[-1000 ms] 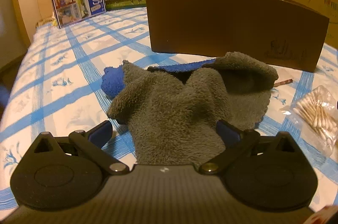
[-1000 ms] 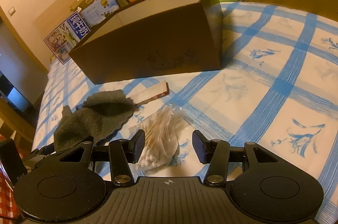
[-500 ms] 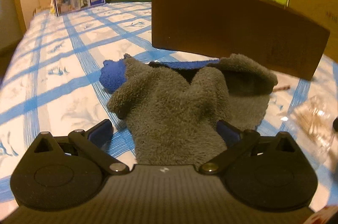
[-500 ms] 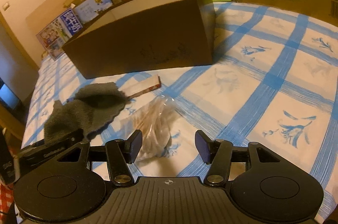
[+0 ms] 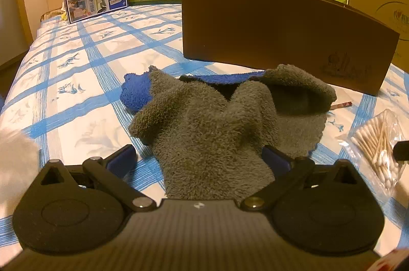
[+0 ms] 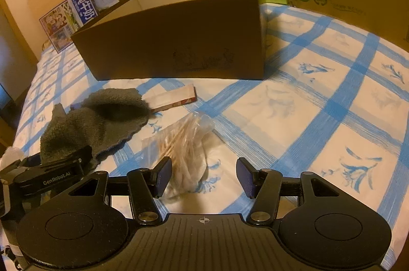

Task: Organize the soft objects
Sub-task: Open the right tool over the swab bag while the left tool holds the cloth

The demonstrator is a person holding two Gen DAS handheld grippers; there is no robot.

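**Jaws spread on both grippers, cloth and swab bag between the pads**

Jaws on my left gripper [image 5: 198,159] stand wide apart, and the grey towel [image 5: 212,127] lies between them. Its near end runs down the middle of the gap and under the gripper body. The right blue pad sits against the towel's edge; the left pad is clear of it, with bare sheet showing in between. I cannot call that a pinch: the cloth lies slack on the bed. A blue towel [image 5: 135,94] pokes out from under the grey one on the far left side, and a strip of it shows along the grey towel's far edge.

My right gripper [image 6: 202,176] has its jaws about half spread, and they have just been opening a little. The clear bag of cotton swabs [image 6: 181,143] lies on the checked bedsheet [image 6: 319,117] with its near end reaching into the gap, close by the left pad. Neither pad presses on it.

The brown cardboard box [image 6: 179,41] stands open-topped beyond both towels. A thin flat packet [image 6: 176,97] lies between the box and the swab bag, one end tucked under the grey towel. From the right wrist view I see the left gripper at the lower left, over the towel's near end.
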